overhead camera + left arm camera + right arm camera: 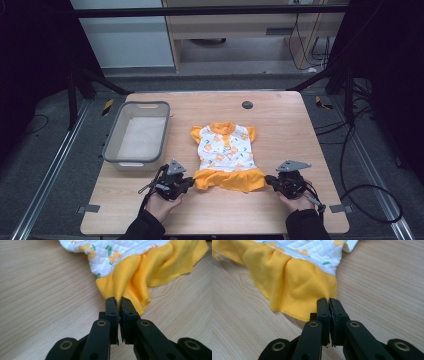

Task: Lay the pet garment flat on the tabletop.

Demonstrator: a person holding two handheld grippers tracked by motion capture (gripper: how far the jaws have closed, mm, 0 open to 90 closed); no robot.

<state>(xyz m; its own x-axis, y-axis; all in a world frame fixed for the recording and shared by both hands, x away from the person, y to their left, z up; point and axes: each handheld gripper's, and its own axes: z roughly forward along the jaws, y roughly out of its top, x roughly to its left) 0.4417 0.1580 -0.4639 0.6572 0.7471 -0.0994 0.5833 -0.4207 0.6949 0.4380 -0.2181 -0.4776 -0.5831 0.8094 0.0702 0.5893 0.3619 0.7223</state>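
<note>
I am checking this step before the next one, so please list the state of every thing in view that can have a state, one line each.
small dress: lying flat on the table, neck away from the person, orange hem gathered at both near corners.
left tongs: shut on the hem's corner.
right tongs: shut on the hem's other corner.
grey bin: upright, nothing inside.
</note>
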